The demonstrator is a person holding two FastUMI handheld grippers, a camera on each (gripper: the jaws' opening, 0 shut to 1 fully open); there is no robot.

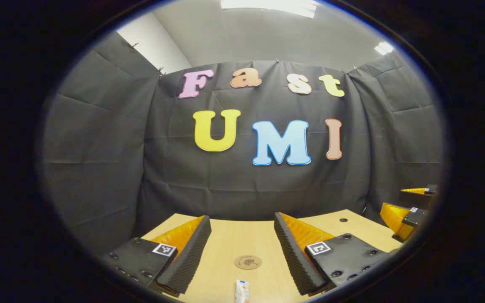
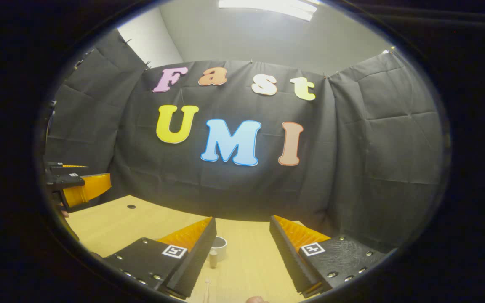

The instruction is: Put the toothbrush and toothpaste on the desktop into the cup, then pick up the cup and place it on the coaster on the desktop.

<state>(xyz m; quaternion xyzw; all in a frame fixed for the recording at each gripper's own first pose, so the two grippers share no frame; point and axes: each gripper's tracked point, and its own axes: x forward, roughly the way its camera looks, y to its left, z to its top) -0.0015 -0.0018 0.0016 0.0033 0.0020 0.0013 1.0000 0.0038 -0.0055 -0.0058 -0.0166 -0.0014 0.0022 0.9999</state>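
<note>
In the left gripper view my left gripper (image 1: pixel 242 219) is open above the wooden desk, holding nothing. A round brown coaster (image 1: pixel 247 261) lies on the desk between its fingers, and the top of a white toothpaste tube (image 1: pixel 241 291) shows nearer, at the bottom edge. In the right gripper view my right gripper (image 2: pixel 243 220) is open too, nothing between its fingers. A pale cup (image 2: pixel 219 245) stands upright just inside its left finger. The thin pale toothbrush (image 2: pixel 206 291) lies on the desk nearer the camera.
A small tan cylinder (image 2: pixel 213 258) stands in front of the cup. The desk (image 2: pixel 112 227) ends at the black cloth wall and has a cable hole (image 2: pixel 131 206). The other gripper shows at each view's edge, right gripper (image 1: pixel 409 212) and left gripper (image 2: pixel 78 187).
</note>
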